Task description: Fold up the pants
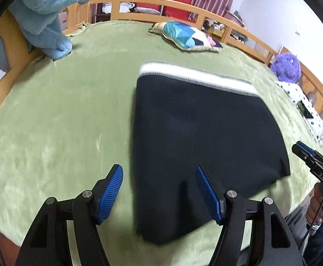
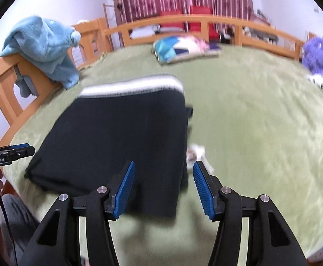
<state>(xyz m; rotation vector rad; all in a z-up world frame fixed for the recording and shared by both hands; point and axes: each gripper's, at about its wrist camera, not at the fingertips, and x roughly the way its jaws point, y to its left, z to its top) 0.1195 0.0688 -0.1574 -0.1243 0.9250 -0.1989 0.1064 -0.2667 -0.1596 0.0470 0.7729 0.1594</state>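
Dark navy pants (image 1: 205, 137) with a white waistband lie folded flat on the green bed blanket (image 1: 61, 122); they also show in the right wrist view (image 2: 121, 137). My left gripper (image 1: 159, 190) is open and empty, hovering over the near left corner of the pants. My right gripper (image 2: 163, 188) is open and empty, above the near right edge of the pants. The right gripper shows at the right edge of the left wrist view (image 1: 312, 161). The left gripper shows at the left edge of the right wrist view (image 2: 12, 153).
A wooden bed rail (image 1: 152, 2) runs around the bed. A light blue plush blanket (image 1: 44, 15) hangs over the left rail. A patchwork pillow (image 1: 188, 36) lies at the far side. A purple plush toy (image 1: 286, 67) and spotted cloth (image 1: 303, 102) sit at the right.
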